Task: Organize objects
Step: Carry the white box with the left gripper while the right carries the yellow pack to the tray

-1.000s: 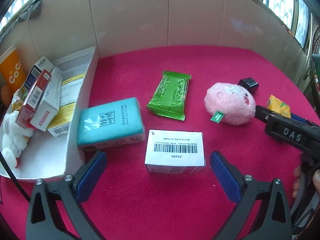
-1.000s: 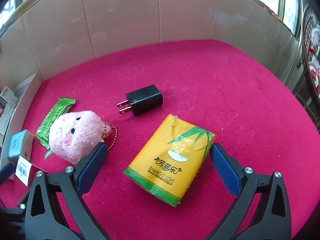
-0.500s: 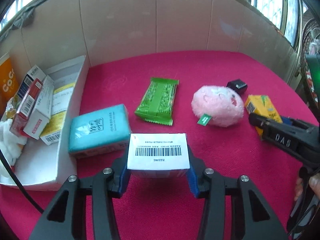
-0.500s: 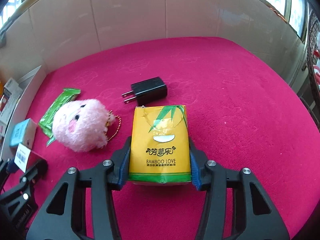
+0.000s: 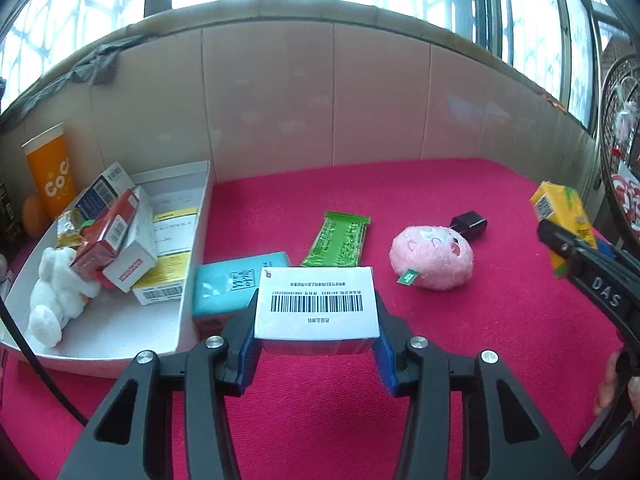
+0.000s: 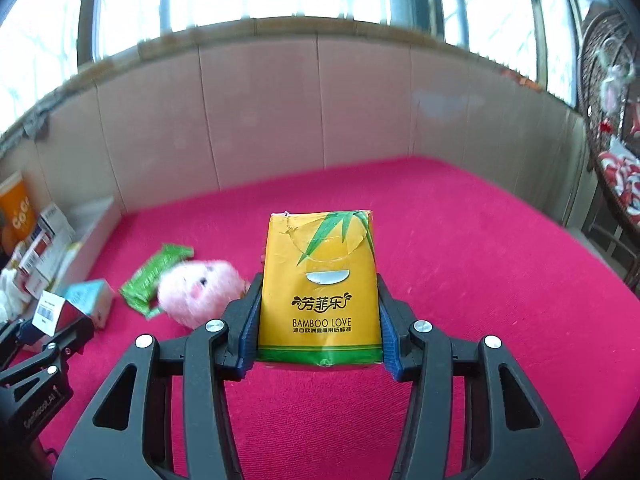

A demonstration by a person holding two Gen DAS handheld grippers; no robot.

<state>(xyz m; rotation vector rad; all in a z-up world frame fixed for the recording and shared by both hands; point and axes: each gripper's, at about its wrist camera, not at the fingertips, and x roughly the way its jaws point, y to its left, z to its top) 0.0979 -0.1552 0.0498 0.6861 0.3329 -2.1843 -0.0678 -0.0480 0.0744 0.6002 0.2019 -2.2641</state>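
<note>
My left gripper (image 5: 316, 344) is shut on a white barcode box (image 5: 316, 304) and holds it above the red cloth, just right of the white tray (image 5: 120, 344). My right gripper (image 6: 318, 344) is shut on a yellow tissue pack (image 6: 320, 280), also lifted; the pack also shows at the right of the left wrist view (image 5: 560, 216). On the cloth lie a teal tissue pack (image 5: 228, 288), a green snack packet (image 5: 340, 240), a pink plush (image 5: 432, 258) and a black charger (image 5: 470, 224).
The white tray holds several small boxes (image 5: 120, 240) and a white plush (image 5: 56, 292). An orange cup (image 5: 50, 172) stands behind it. A cardboard wall (image 5: 320, 100) rings the back of the red cloth (image 5: 440, 360).
Both grippers closed on their objects, the left on the barcode box and the right on the yellow pack, and then lifted them off the cloth.
</note>
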